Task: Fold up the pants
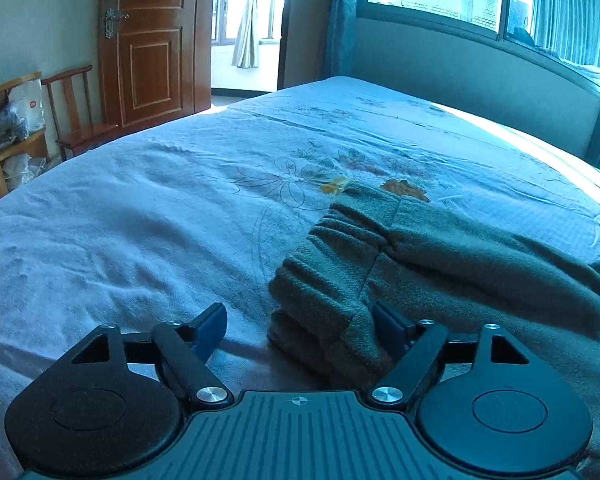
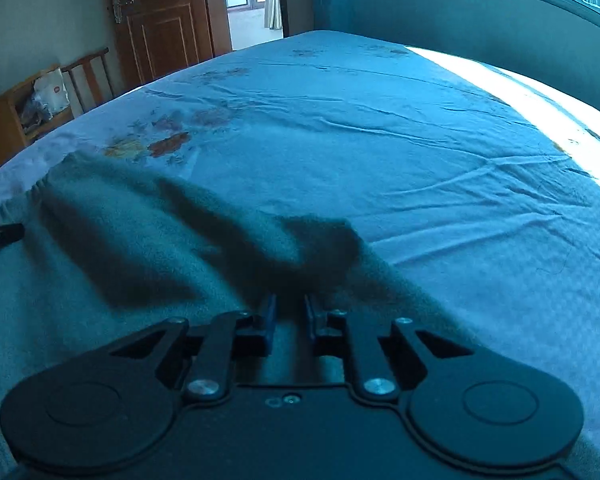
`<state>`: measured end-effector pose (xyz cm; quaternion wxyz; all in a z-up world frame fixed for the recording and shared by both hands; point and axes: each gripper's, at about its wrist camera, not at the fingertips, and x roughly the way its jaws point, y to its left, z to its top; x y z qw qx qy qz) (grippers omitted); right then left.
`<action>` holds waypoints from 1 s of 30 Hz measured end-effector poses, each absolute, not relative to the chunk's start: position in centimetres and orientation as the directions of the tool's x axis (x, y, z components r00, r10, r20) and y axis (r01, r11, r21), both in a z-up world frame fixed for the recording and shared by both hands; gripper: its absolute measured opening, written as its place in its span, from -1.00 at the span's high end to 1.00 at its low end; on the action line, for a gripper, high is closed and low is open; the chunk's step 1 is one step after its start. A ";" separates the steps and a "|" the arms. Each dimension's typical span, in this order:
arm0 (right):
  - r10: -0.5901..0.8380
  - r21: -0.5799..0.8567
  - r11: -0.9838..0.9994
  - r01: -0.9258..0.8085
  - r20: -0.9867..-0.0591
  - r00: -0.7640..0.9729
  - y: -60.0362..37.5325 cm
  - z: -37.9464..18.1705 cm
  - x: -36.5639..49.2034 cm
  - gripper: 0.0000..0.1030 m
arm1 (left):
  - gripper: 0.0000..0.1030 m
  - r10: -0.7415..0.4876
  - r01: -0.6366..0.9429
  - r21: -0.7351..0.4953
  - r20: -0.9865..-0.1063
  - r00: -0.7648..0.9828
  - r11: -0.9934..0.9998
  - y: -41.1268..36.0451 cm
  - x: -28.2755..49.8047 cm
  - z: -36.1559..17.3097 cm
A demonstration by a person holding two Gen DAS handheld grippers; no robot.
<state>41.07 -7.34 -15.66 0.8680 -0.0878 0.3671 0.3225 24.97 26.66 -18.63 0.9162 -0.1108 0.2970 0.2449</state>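
Grey-green fleece pants (image 1: 440, 248) lie on the pale blue bed sheet (image 1: 140, 200), with the gathered elastic waistband (image 1: 340, 232) toward the left. My left gripper (image 1: 300, 328) is open at the near waistband corner. Its right finger (image 1: 388, 326) rests against the fabric and its left finger (image 1: 210, 330) stands free over the sheet. In the right wrist view the pants (image 2: 120, 240) spread out to the left. My right gripper (image 2: 289, 316) is shut on a pinched ridge of the cloth, which hides the fingertips. A black part of the left gripper (image 2: 0, 234) shows at the left edge.
The bed sheet (image 2: 420, 160) stretches wide and wrinkled to the right and far side. A padded headboard (image 1: 480, 84) under a window closes the far right. Off the bed's left edge stand a wooden chair (image 1: 76, 120), a shelf (image 1: 4, 136) and a brown door (image 1: 152, 40).
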 end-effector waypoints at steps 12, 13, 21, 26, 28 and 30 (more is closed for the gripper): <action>0.339 0.454 0.883 -0.120 -0.439 0.832 -32.5 -9.8 31.7 0.01 | -0.71 0.347 -0.492 -0.080 -0.611 0.712 0.867 23.0 22.1 -17.0; 0.296 0.478 0.876 -0.062 -0.433 0.851 -35.3 -9.9 30.3 0.01 | -0.71 0.340 -0.484 -0.087 -0.605 0.720 0.871 22.1 22.0 -16.9; -0.070 0.654 0.664 0.363 -0.428 0.901 -53.5 -13.8 18.8 -0.01 | -0.93 0.215 -0.294 -0.043 -0.583 0.783 0.955 10.3 22.8 -15.5; -0.065 0.766 0.502 0.402 -0.430 0.900 -58.3 -17.7 16.0 0.06 | -0.93 0.101 -0.131 -0.011 -0.579 0.809 0.991 0.9 23.9 -14.8; -0.038 0.788 0.475 0.392 -0.427 0.903 -59.3 -18.8 15.8 0.14 | -0.93 0.054 -0.083 -0.022 -0.589 0.807 0.996 -2.3 24.3 -14.7; -0.020 0.792 0.469 0.390 -0.432 0.902 -59.5 -19.3 16.3 0.17 | -0.93 0.031 -0.052 -0.019 -0.595 0.803 0.998 -4.9 24.6 -14.8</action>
